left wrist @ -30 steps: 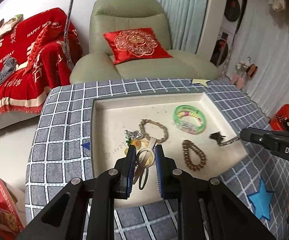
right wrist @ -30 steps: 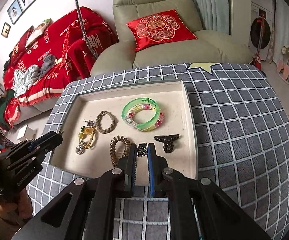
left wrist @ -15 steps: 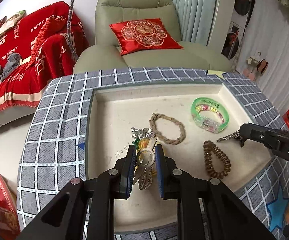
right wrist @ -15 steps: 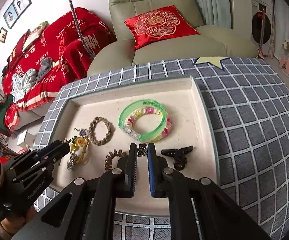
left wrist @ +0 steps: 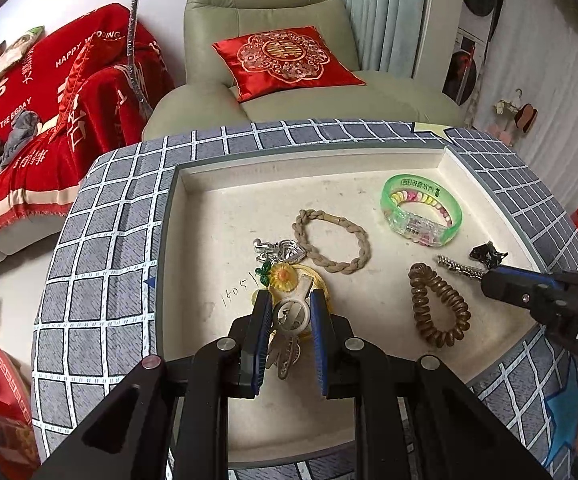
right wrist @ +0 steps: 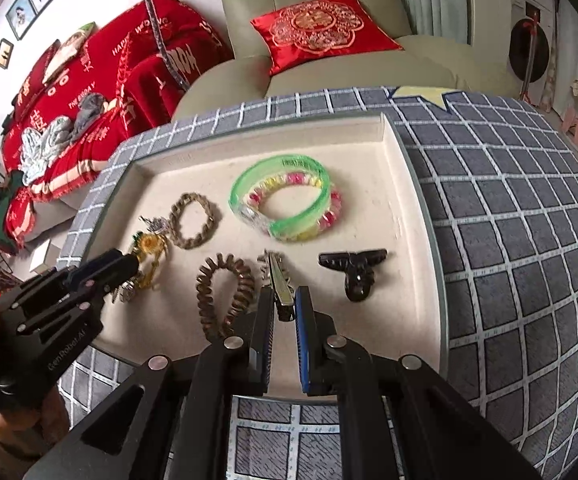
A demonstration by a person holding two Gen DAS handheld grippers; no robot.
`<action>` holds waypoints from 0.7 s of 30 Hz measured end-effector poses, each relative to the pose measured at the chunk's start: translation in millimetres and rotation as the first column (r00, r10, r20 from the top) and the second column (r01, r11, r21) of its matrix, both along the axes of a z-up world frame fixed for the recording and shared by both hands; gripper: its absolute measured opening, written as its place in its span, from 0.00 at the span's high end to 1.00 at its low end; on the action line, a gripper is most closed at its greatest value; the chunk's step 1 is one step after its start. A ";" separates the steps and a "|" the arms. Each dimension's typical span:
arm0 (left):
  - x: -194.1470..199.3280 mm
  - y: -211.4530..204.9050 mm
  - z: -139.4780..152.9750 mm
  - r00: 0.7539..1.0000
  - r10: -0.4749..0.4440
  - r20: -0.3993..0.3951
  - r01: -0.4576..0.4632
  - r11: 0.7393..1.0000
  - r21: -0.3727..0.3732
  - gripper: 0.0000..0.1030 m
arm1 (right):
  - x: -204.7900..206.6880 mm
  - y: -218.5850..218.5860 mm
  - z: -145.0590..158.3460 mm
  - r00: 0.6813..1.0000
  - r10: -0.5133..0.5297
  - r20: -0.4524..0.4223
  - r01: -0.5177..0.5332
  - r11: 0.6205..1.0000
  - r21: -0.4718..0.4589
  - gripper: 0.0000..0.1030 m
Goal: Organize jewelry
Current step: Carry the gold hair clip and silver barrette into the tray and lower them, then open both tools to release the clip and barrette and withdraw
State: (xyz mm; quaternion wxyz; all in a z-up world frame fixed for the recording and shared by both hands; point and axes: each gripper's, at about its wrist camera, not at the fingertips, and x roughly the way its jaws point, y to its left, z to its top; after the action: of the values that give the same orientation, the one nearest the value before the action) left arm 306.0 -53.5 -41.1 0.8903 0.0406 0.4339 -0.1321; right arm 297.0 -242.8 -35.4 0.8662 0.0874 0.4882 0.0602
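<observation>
- Both grippers have advanced over the tray [left wrist: 177, 240] since earlier.
- Left gripper [left wrist: 289, 312] pinches the sunflower keychain [left wrist: 283, 276], at the braided bracelet's [left wrist: 331, 242] 7 o'clock.
- Right gripper [right wrist: 285, 308] pinches the metal clip [right wrist: 279, 280].
- Lower each gently, clear of neighbours.

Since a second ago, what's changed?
Both moved in closer over the tray. Nothing was grabbed or released: the left gripper stays shut on the charm bundle, and the right gripper on the silver clip. The green bangle, braided bracelet, coil hair tie and black claw clip lie where they were.
</observation>
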 end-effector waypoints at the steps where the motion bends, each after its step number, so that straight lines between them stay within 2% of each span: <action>1: 0.2 -0.4 -0.7 1.000 0.002 -0.002 -0.002 1.000 0.003 0.66 | 1.1 -1.3 -2.3 1.000 -0.002 -0.012 0.002 1.000 0.002 0.89; 6: 1.7 -2.6 -4.0 1.000 -0.004 -0.014 0.004 1.000 0.022 0.66 | 6.7 -7.4 -10.3 0.998 -0.016 -0.057 0.018 0.999 0.028 0.89; 13: 1.4 -7.8 -6.8 1.000 -0.012 -0.022 0.014 0.999 0.052 0.65 | 8.8 -4.0 -16.2 0.996 -0.009 -0.086 0.010 1.000 0.016 0.86; 14: 1.4 -7.9 -7.2 1.000 -0.011 -0.023 0.012 0.999 0.053 0.65 | 8.5 -3.3 -15.8 0.996 -0.007 -0.087 0.009 1.000 0.018 0.81; 15: 1.1 -8.2 -7.5 1.000 -0.009 -0.024 0.010 0.998 0.055 0.65 | 8.3 -2.9 -15.4 0.996 -0.007 -0.088 0.009 1.000 0.020 0.66; 16: 0.8 -8.3 -7.8 1.000 -0.006 -0.026 0.008 0.998 0.057 0.65 | 7.8 -2.5 -14.2 0.996 -0.007 -0.085 0.009 1.000 0.024 0.57; 17: 0.5 -8.5 -7.7 1.000 -0.006 -0.028 0.008 0.998 0.057 0.65 | 7.0 -1.9 -12.7 0.997 -0.007 -0.080 0.009 1.000 0.025 0.44; 21: -0.7 -7.3 -5.2 1.000 -0.006 -0.024 0.007 0.999 0.051 0.65 | 2.7 1.0 -2.1 0.999 -0.002 -0.049 0.004 0.999 0.036 0.42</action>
State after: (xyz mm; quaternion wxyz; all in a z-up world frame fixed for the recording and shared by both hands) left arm 305.3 -60.8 -46.3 0.8833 0.0630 0.4475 -0.1245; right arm 299.7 -241.8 -37.5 0.8525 0.1050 0.5079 0.0656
